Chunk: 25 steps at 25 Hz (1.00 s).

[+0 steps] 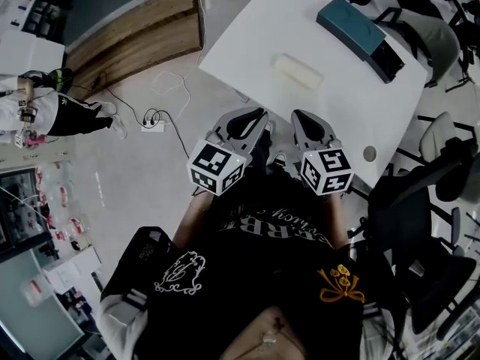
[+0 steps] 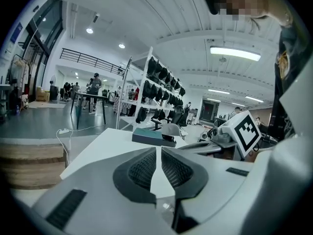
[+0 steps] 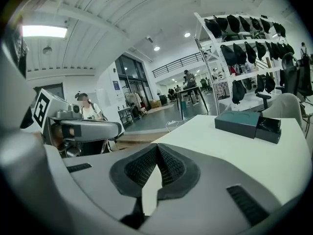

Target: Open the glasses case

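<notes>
1. While the white table (image 1: pixel 247 43) lies ahead of you and both tools hang short of its near edge, nothing is within reach. Carry them forward over the tabletop first.
2. Steer clear of the teal box (image 1: pixel 352 19) on the far side. By its look, it is not your target.
3. Aim for the pale oblong glasses case (image 1: pixel 298 71). It lies alone mid-table, nearer to you than the box and apart from it. Come at it from both sides so one tool pins the base while the other lifts the lid.
4. Your left gripper (image 1: pixel 253 120) and right gripper (image 1: pixel 304 122) each have their jaws closed together on nothing. Spread them before you arrive.
</notes>
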Tool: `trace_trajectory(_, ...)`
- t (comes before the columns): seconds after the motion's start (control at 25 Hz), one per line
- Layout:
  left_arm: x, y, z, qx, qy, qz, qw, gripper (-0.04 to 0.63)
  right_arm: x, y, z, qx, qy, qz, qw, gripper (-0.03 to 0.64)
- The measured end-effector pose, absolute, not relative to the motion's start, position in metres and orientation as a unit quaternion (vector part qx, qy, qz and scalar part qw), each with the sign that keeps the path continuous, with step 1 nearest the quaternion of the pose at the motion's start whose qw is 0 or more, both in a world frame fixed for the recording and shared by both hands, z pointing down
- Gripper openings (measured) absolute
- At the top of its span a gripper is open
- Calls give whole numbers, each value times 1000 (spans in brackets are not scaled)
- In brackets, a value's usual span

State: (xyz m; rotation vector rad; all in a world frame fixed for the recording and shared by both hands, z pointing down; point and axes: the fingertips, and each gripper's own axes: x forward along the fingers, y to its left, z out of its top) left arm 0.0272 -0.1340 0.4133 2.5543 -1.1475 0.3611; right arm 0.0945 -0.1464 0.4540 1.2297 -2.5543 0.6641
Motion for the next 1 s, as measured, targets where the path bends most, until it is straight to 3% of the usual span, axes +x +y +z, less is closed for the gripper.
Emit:
trace_trajectory(0.52, 25, -227, 511, 890, -350, 224, 188, 48, 112, -228, 524, 482, -832, 197, 189, 18)
trace_trajectory(0.6, 27, -240, 532, 888, -337, 248, 191, 66, 118, -238, 538, 485, -826, 190, 215, 77)
trace_trajectory(0.72, 30, -259, 559, 887, -317, 274, 193, 115, 127, -254, 555, 490, -815, 160, 267, 88)
trace_trajectory(1.0, 31, -296, 613, 880, -285, 325, 199, 133, 132, -282, 599, 450, -797, 85, 393, 189)
